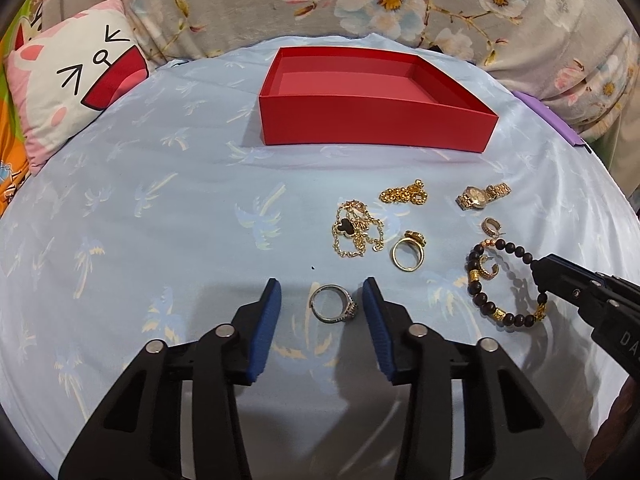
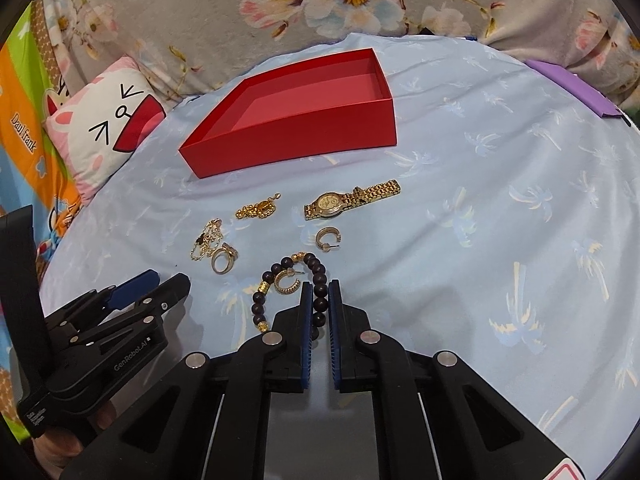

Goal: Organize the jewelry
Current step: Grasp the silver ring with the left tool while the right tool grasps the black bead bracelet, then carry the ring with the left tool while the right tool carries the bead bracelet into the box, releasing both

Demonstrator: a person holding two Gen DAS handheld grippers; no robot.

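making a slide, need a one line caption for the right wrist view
Right gripper shut on the dark bead bracelet; empty red box waits behind the gold jewelry.

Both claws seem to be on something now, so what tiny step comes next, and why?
Probably lift the right hand-held gripper: its pads are shut on the beaded bracelet, and the red box is empty. The left hand-held gripper only straddles the silver ring, with gaps showing.

Left gripper point(image 2: 160, 284) body, white print: "GenRobot.AI"
Left gripper handle base, small white print: too tiny to make out
Right gripper point(image 1: 538, 276) body: "DA", then the frame edge cuts it off
Orange cartoon bedding point(image 2: 24, 136): "Daul frank"
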